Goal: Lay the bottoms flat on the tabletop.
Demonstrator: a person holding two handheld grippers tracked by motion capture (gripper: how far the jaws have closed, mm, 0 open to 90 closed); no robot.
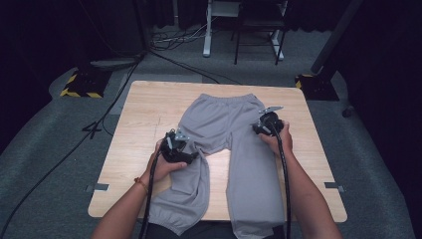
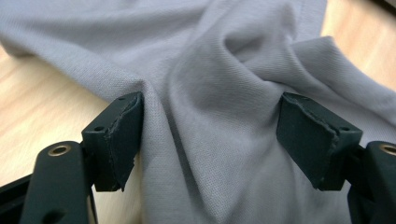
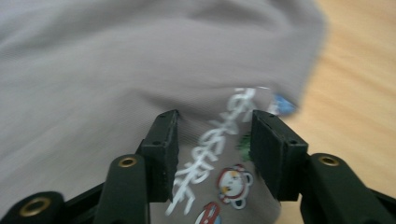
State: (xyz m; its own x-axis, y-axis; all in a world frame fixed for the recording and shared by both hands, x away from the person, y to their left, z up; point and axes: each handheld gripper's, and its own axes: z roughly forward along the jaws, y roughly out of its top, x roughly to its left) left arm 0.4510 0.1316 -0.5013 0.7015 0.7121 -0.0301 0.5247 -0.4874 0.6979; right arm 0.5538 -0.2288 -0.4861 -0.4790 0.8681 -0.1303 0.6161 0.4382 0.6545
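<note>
The grey sweatpants [image 1: 226, 144] lie flat on the tabletop [image 1: 144, 107], waistband at the far side, both legs running toward me and drooping over the near edge. I judge them light, soft and limp: they will bunch and sag wherever I lift, so a pinch needs a gathered fold or a seam, not flat cloth. My left gripper [image 2: 210, 140] sits at the inner edge of the left leg, fingers [image 2: 116, 140] spread wide around a raised ridge of fabric, not pressing it. My right gripper [image 3: 212, 151] is at the right outer side near the hip, fingers [image 3: 163, 149] parted over a printed patch [image 3: 219, 158], grasping nothing.
</note>
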